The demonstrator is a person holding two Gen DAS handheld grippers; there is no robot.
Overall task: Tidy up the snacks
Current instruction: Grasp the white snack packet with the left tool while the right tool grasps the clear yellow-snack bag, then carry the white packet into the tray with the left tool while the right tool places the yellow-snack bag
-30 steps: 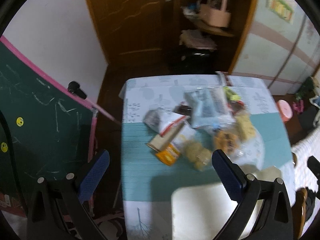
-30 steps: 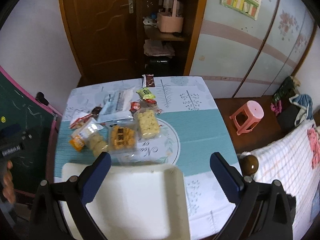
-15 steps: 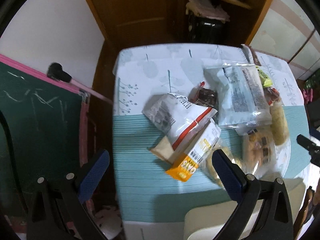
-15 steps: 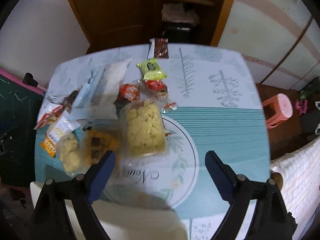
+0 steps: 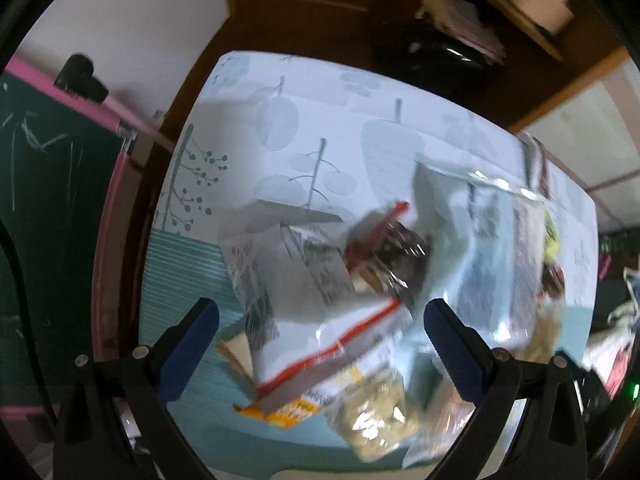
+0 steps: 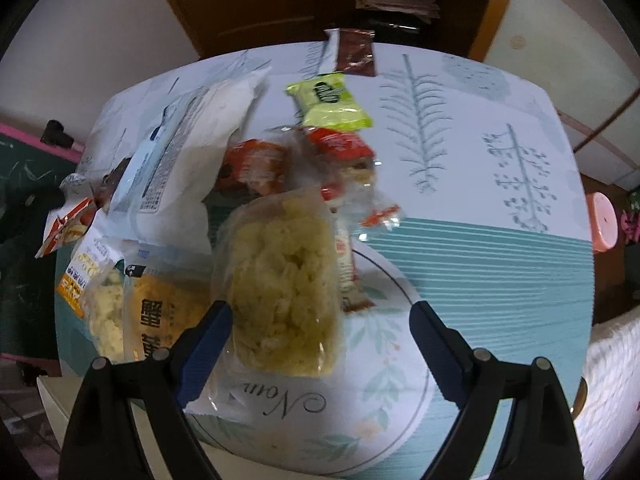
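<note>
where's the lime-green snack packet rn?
Right wrist view, upper centre: lime-green packet lies on the tablecloth, between the brown sachet behind it and the red packet in front.

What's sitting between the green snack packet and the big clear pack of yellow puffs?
In the right wrist view, a red-wrapped snack in crinkled clear film lies between the green packet and the yellow puff pack.

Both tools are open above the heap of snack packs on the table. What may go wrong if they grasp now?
1. The clear bag of pale yellow puffed snacks is brittle; the right tool may crush it.
2. The white pouch with a red stripe overlaps other packs, so the left tool may lift or drag several.
3. The brown sachet at the table's far edge could fall.
</note>
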